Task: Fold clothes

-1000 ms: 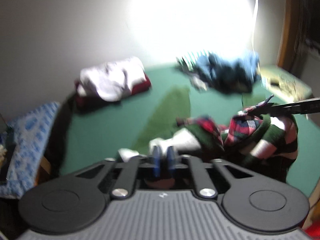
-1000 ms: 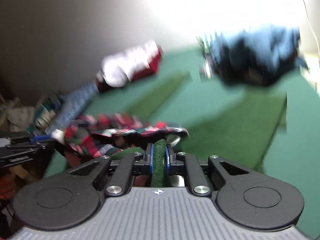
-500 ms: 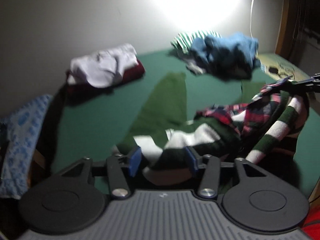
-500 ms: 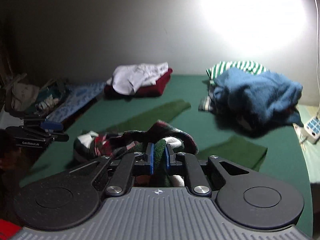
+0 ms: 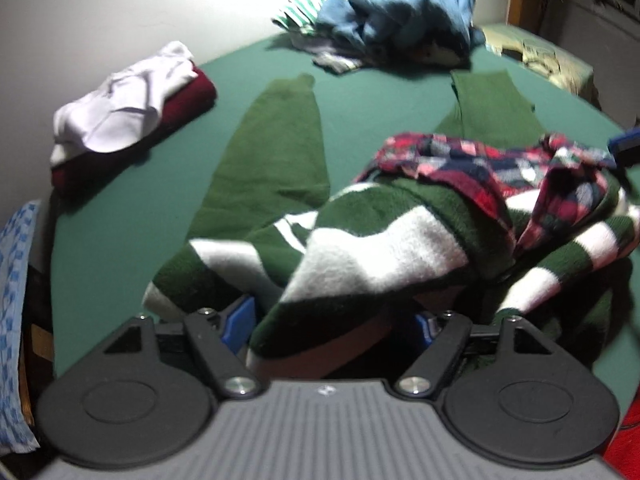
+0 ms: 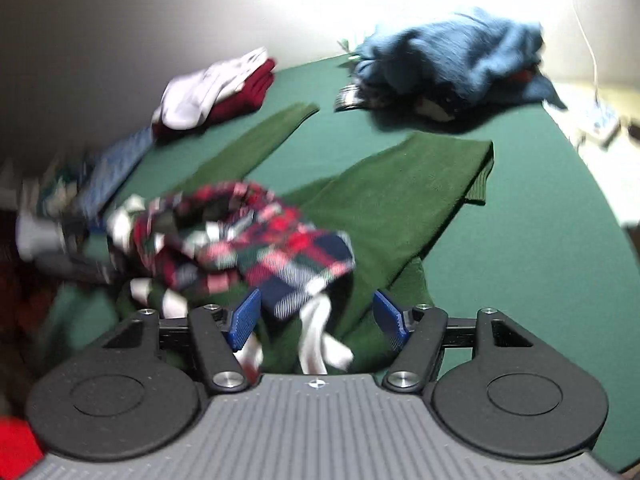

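**Jumper dropped mid-fold as both claws let go**

While the green-and-white striped jumper (image 5: pixel 372 248) lies bunched at the near edge of the green tabletop (image 5: pixel 132 216), its plaid-lined collar (image 6: pixel 256 248) turned up and its 2 plain green sleeves (image 6: pixel 404 200) stretched away across the cloth, the fold on it looks barely begun: the body is a heap, not a flat panel, and neither sleeve has been brought in. At the far left a stack of white and maroon garments (image 5: pixel 128 120) sits folded, judged to be finished work; a blue and striped pile (image 6: pixel 452 60) at the far end appears to be waiting its turn.

Both claws are released. The left gripper (image 5: pixel 336 324) stands with its jaws spread and a fold of the jumper slumped loosely between them; the right gripper (image 6: pixel 316 316) is likewise wide, with striped fabric beneath it.

Compared with 1 second ago, each had been clenched on the knit and carrying it above the table; their jaws have just been opening, the right one later than the left, and the jumper has sunk onto the surface.
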